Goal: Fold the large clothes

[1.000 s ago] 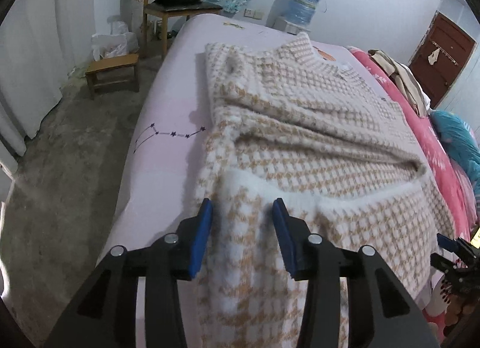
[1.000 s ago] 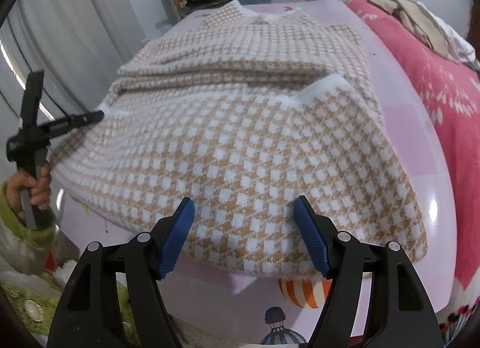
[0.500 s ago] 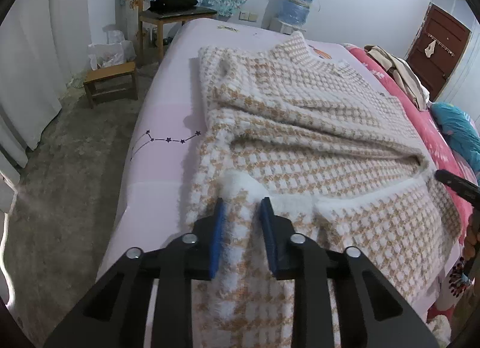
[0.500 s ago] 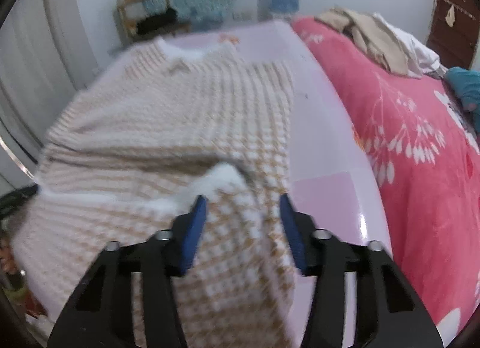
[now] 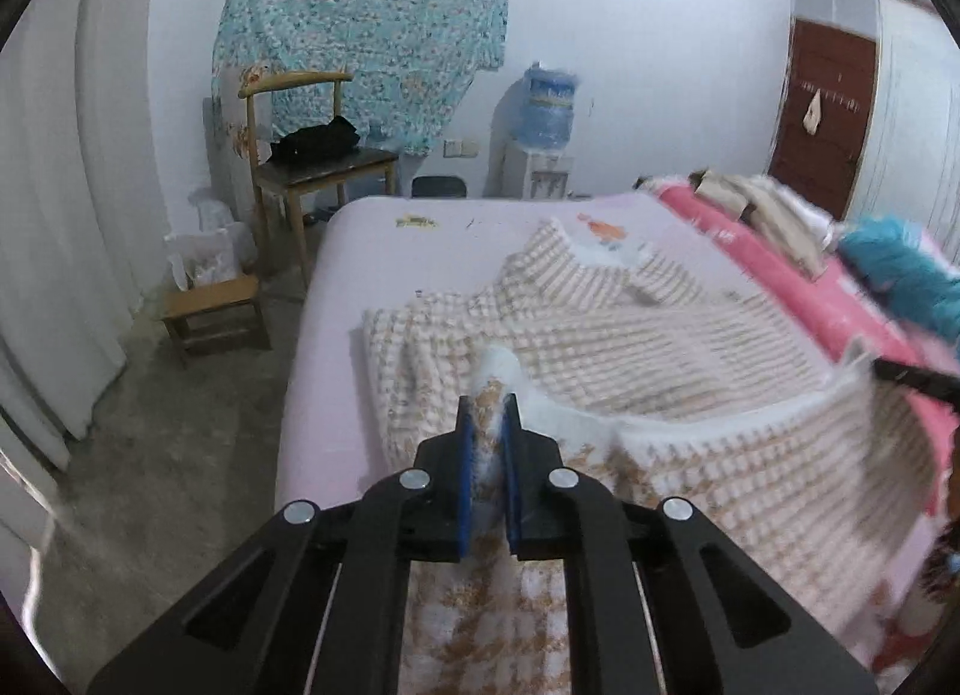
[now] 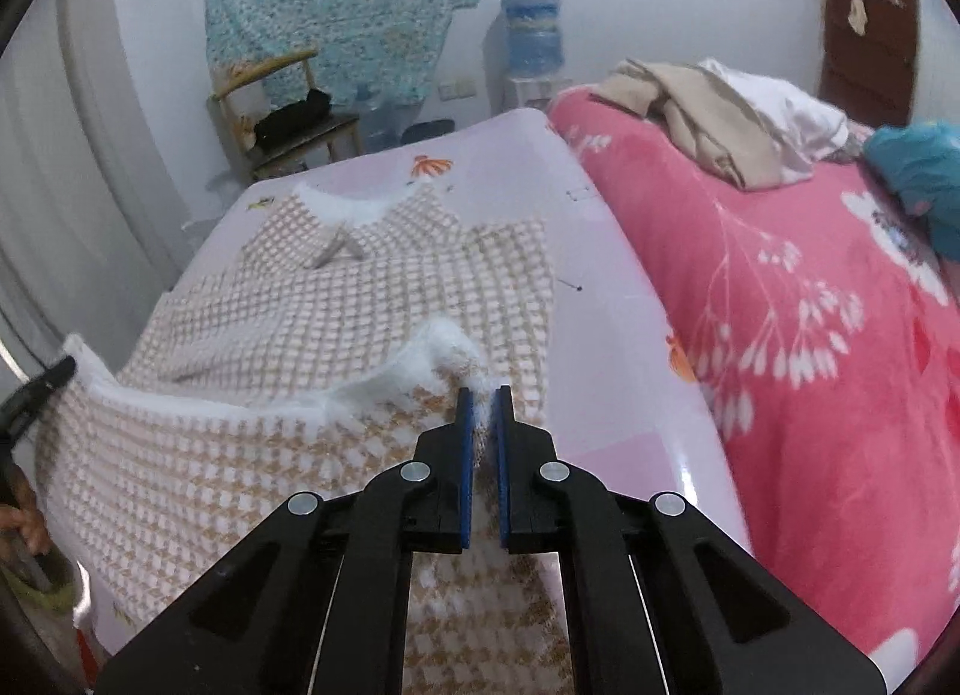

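Sweater (image 5: pixel 690 347), a large fuzzy knit in a tan-and-white houndstooth check, is lying spread on a bed (image 5: pixel 336 335) covered with a pale pink sheet, its collar pointing toward the far end at 12 o'clock. Its near hem is being raised off the bed by both tools, so the fabric is sagging in a shallow curve between them.

In the left wrist view, the left tool (image 5: pixel 487 425) is clamped tight on the white fluffy hem edge at one corner, with a tuft of fabric sticking up between the blue pads. In the right wrist view, the right tool (image 6: pixel 482 413) is pinching the opposite hem corner the same way, its pads nearly together with the knit between them. From there the left tool is showing as a dark shape at 9 o'clock, gripping the far corner.

Judging from this, the step in hand is the lengthwise fold: the hem is gripped and lifted but not yet carried over. The next move seems to call for both tools travelling together toward the collar at 12 o'clock, keeping the hem taut and level, then lowering it squarely onto the upper half before letting go.

A pink floral blanket (image 6: pixel 810 335) is lying along the bed at 3 o'clock, with loose clothes (image 6: pixel 708 113) piled on it.
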Available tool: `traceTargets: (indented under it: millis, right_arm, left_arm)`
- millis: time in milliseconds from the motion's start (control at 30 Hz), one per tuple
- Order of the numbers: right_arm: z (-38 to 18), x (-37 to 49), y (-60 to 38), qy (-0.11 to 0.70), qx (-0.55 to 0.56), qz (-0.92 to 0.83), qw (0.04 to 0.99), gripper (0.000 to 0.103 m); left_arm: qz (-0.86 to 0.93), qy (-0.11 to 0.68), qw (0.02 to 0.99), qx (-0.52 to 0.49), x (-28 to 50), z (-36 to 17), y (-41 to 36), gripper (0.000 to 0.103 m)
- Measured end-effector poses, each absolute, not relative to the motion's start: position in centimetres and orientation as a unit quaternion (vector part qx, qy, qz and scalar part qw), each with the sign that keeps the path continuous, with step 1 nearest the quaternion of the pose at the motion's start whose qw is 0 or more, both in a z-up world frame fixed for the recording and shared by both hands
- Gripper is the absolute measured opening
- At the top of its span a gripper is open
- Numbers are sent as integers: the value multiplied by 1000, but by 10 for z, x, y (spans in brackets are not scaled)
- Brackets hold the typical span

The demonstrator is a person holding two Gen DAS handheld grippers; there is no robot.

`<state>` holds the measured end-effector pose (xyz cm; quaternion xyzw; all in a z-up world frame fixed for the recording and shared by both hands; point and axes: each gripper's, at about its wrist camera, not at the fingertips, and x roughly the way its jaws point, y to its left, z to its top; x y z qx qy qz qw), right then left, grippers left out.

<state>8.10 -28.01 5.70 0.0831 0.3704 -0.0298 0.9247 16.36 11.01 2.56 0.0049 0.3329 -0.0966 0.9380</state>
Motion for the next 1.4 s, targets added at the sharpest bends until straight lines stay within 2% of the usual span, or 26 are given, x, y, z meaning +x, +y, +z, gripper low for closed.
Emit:
traceTargets:
  millis: [200,300,333,367,433,467,600,733,833,967,1033,1133,1400]
  right_arm:
    - [7,111,-286,410,91,-36,907,5]
    - [-2,114,-291,407,100,-33,907,13]
    - [-1,114,-292,409,102,-32,906,23]
    - [2,113,-295,410,101,-45,905,42]
    - [10,108,-302,403,113,-44,907,62]
    - [14,105,-305,397,121,-37,909,62]
    - [41,72,-309,372,145,-10,917,62]
    - [62,29,-283,353,118,56,926,63]
    - [60,7,-245,361,92,121,920,60]
    - [37,-6,-188,393,29,182,901,43]
    - [17,1,-171,414,-2,173,894,39]
    - [-9,13,-162,432,-15,159,887,40]
    - [14,6,-170,428,-20,139,893,40]
  left_arm:
    - [-75,374,924,13,182,-26,111,10]
    - [-75,373,925,7,180,-35,115,13]
    - [-76,374,924,5,179,-34,114,13]
    - [-75,375,924,3,180,-32,114,18]
    - [-65,373,925,-10,178,-24,121,29]
    - [-61,370,927,-16,177,-20,123,34]
    - [-67,334,939,-50,149,14,138,35]
    - [-170,314,930,-82,102,41,124,35]
    - [-256,356,896,-76,77,31,89,35]
    - [-291,413,862,-41,58,-2,48,35]
    - [-270,437,858,-31,61,-19,40,35]
    - [-254,458,851,-44,71,-41,40,37]
    - [-230,424,875,-26,64,-22,42,37]
